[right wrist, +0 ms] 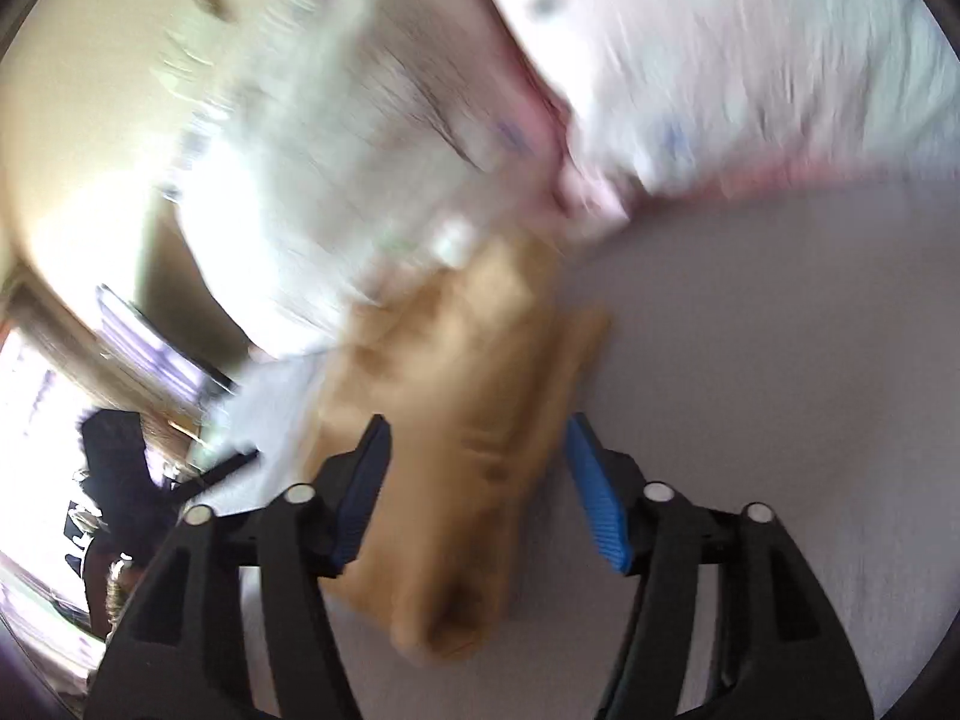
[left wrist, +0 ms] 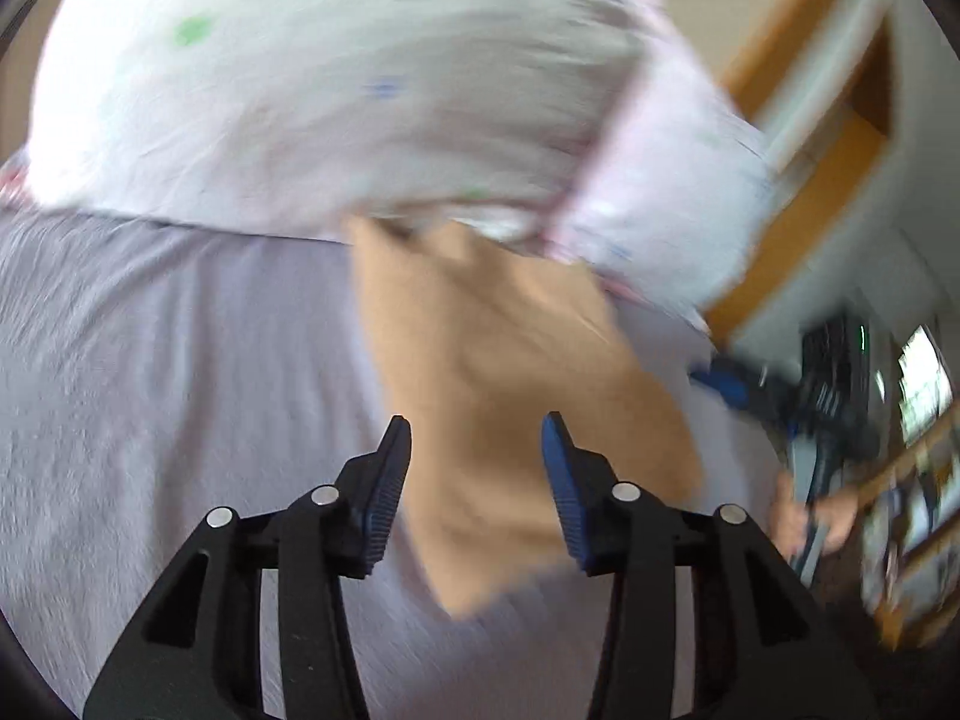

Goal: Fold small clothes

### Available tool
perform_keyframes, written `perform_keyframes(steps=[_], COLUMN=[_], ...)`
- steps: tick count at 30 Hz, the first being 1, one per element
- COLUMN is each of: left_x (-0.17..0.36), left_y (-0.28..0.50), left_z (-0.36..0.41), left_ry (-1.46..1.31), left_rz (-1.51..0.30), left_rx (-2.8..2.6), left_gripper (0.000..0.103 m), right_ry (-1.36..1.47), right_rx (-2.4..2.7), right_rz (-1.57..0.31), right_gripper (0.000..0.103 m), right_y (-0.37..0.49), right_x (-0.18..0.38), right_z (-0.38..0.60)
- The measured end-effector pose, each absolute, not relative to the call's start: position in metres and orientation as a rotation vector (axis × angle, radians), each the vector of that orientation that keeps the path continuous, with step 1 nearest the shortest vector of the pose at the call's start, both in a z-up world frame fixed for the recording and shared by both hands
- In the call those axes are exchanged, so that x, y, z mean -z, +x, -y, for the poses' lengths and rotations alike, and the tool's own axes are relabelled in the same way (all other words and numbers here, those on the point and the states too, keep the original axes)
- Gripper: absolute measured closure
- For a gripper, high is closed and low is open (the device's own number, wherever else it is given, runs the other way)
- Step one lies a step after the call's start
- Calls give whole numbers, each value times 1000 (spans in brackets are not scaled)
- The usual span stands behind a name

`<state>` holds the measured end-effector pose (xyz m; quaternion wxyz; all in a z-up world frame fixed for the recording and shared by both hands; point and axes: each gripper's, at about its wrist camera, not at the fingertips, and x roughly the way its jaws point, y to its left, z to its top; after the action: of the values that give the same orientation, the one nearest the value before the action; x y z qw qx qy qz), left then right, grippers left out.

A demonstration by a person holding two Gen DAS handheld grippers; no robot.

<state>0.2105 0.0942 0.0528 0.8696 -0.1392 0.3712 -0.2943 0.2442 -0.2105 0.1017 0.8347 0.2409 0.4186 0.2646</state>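
Meanwhile, both hand-held grippers, left (left wrist: 477, 462) and right (right wrist: 477, 468), hover wide over a tan garment (left wrist: 510, 396) on the bed (left wrist: 150, 390), apparently ready to pinch.

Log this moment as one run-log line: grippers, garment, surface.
left gripper: open, empty | right gripper: open, empty | tan garment: lying on lavender sheet, partly under white pillows | views: motion-blurred

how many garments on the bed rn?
1: a tan garment on the lavender sheet, ahead of both open grippers, left and right, its far end against the white pillows. More may be hidden; frames are blurred.
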Motion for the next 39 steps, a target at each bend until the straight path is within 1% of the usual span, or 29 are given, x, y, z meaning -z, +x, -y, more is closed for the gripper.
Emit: perform_keyframes(steps=[2,4,6,7,8,9,10,11,13,14,15,17,19,21,22,23,24,26,28,30,31,32,35,39], left_x=[-54,-47,-33,-26,-15,-12,-15,-18,-30,-33,-37,-39,-36,-38,-39,-41,-43,-42,-42,-38,-37,-36,-29,-12], left_y=[190,181,188,190,184,182,179,176,167,168,167,170,173,168,164,160,155,156,151,142,136,133,120,123], left_z=[-73,-47,-32,-31,-36,-35,-30,-30,-44,-46,-54,-58,-59,-65,-70,-79,-87,-100,-111,-112,-109,-105,-85,-67], left_ry=[-232,-135,-65,-49,-38,-9,16,28,-32,-48,-77,-105,-128,-133,-137,-149,-164,-202,-234,-234,-214,-188,-77,-38], left_rz=[-778,-797,-846,-886,-918,-914,-900,-899,-858,-843,-822,-822,-839,-840,-837,-825,-815,-802,-806,-826,-833,-835,-843,-892], left_rx=[704,743,723,712,710,698,695,696,727,721,701,688,681,666,653,635,624,598,551,501,478,454,375,358], left_gripper=[51,51,50,50,51,51,50,50,48,44,43,42,42,42,41,39,38,29,25,21,16,12,11,11], right_ry=[541,528,519,528,565,617,639,640,596,588,589,633,679,681,687,685,677,615,536,427,342,263,21,-39], right_rx=[-749,-774,-666,-607,-579,-551,-534,-529,-526,-517,-525,-551,-524,-421,-372,-329,-327,-346,-346,-337,-309,-276,-180,-155], right_rz=[-953,-1031,-1142,-1183,-1215,-1231,-1242,-1223,-1070,-1018,-963,-952,-994,-1097,-1145,-1169,-1163,-1126,-1094,-1072,-1065,-1051,-993,-1027], right_gripper=[35,34,34,41,52,69,70,64,22,18,17,17,17,17,23,25,25,22,9,4,2,2,2,2], right_y=[234,229,235,233,237,240,242,243,252,257,272,295,333,362,368,364,357,321,279,238,219,199,155,128], right_x=[-97,-82,-54,-41,-29,-23,-26,-34,-67,-75,-84,-81,-68,-41,-28,-22,-23,-35,-50,-62,-66,-64,-58,-44], right_z=[184,166,159,168,176,186,191,193,196,197,197,194,189,193,198,202,204,204,197,186,178,170,141,146])
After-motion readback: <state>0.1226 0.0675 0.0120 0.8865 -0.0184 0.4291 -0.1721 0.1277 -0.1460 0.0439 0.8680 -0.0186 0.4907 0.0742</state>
